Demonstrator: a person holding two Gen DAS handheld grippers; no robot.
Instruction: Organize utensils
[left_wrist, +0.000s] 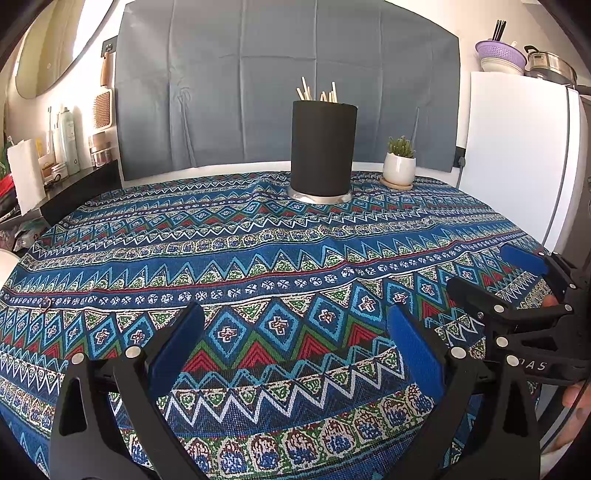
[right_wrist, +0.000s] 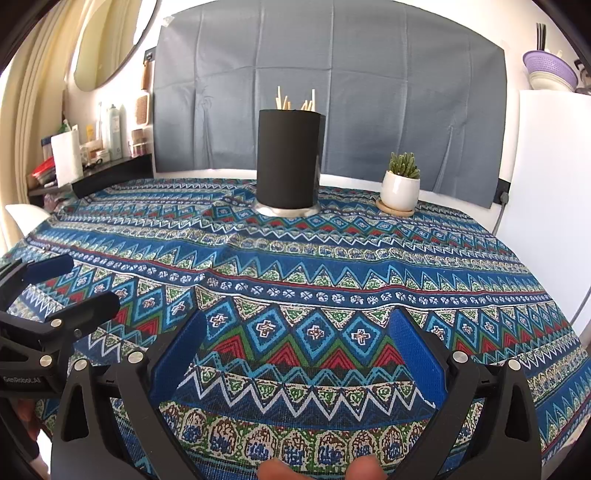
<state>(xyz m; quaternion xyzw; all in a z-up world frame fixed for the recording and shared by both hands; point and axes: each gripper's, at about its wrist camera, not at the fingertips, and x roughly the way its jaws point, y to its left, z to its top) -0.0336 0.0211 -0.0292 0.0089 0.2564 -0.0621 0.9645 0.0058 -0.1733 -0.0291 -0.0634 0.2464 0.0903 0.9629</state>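
Patterned cloth in blue, red and green covers the whole table (left_wrist: 258, 258) and lies with small folds near the far side. No loose utensil is visible on it in either view, so by my judgement the sorting is finished or close to finished.

Behind it, towards the far edge, stands the black holder (left_wrist: 323, 147), a tall upright cylinder on a silver base. Inside it the wooden chopsticks (left_wrist: 317, 92) stand, and only their pale tips come out above the rim.

Both tools hang low over the near part of the cloth, well apart from the holder. On the left gripper (left_wrist: 295, 332) the blue pads are spread wide and nothing is between them. The right gripper (right_wrist: 299, 336) is also released and carries nothing; two fingertips of the person show at the bottom edge of its view.

Just beside the holder, to the right, is a small potted plant (left_wrist: 399, 162) on a round wooden saucer.

Risk, as I judge it: the holder is tall and narrow, so a push from a gripper could tip it and spill the chopsticks. A finger that catches the cloth could pull a fold and drag the holder and the plant.
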